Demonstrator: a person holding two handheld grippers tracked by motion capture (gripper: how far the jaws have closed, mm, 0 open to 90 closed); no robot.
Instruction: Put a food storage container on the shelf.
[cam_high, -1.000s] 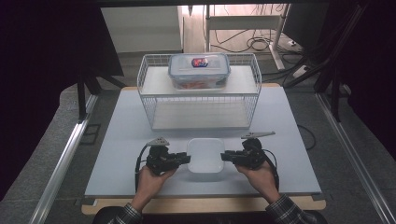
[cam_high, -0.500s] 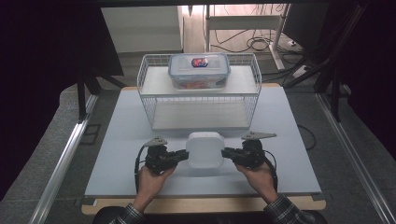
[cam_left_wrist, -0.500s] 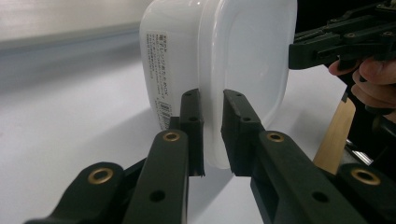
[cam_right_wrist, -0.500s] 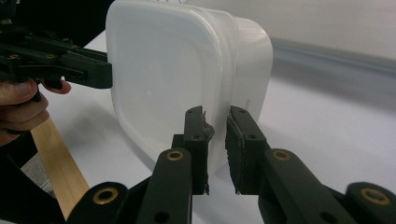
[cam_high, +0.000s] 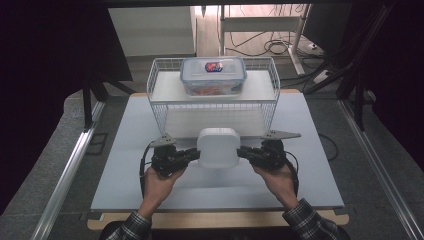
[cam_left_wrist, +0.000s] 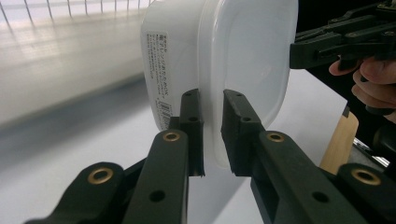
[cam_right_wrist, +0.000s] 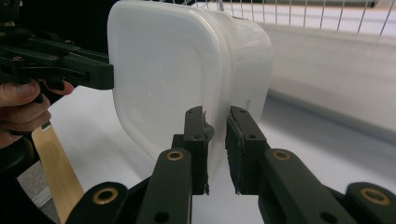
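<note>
High view: dim dark edges, bright light from top centre washing out the table, slightly soft. Gripper views: wire basket behind glares, probably motion-blurred; close black jaws soft.

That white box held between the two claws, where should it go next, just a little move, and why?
Probably a bit higher, then forward toward the wire rack. Both the left gripper and the right gripper are clamped on the rim of the white container, one at each side, and it hangs clear of the table. The rack's lower shelf right behind it looks free.
</note>
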